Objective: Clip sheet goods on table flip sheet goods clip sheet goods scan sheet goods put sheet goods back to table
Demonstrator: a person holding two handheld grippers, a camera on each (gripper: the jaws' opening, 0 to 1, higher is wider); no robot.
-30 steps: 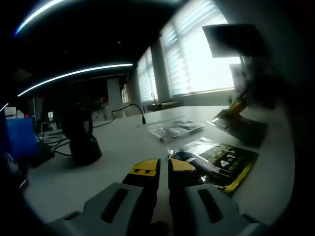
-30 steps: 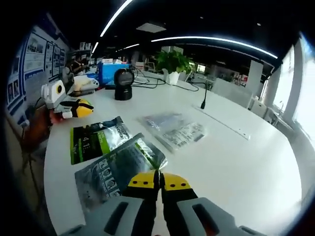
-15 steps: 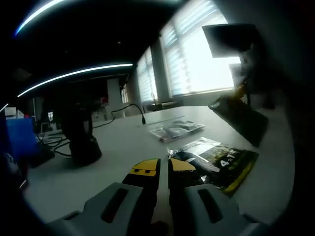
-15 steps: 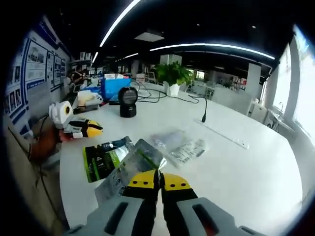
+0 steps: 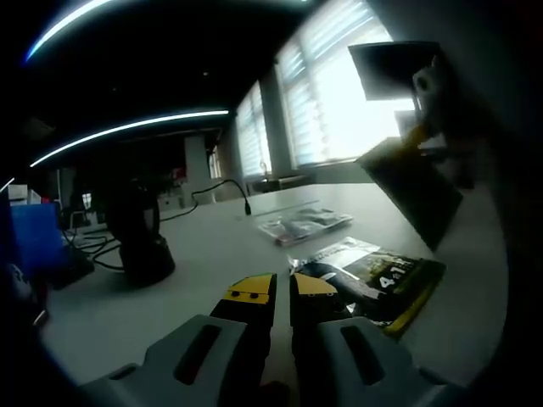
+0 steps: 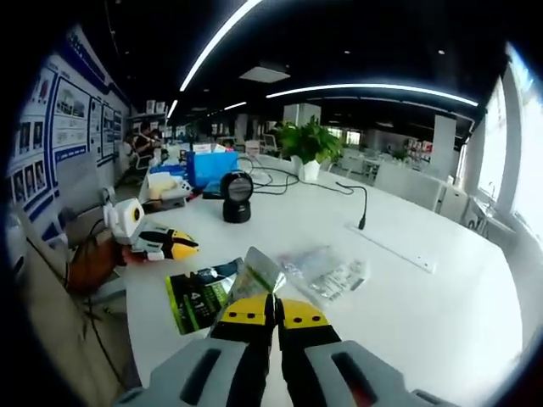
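Gripping a dark foil sheet packet [image 6: 254, 273] by its edge, the right gripper [image 6: 277, 315] is raised above the white desk [image 6: 407, 314]; the left gripper [image 5: 281, 288] is closed, empty. Turning should be slow, clamp kept firm.

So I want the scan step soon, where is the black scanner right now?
In the right gripper view the scanner stands on the white table, upper left of centre, before the blue box.

An open-plan office is shown: long ceiling light strips [image 6: 373, 87], a broad white table [image 6: 424, 314], wall posters [image 6: 59, 110], a potted plant [image 6: 310, 144], a gooseneck microphone [image 6: 363, 208], cables and blinded windows [image 5: 339, 93] are seen.
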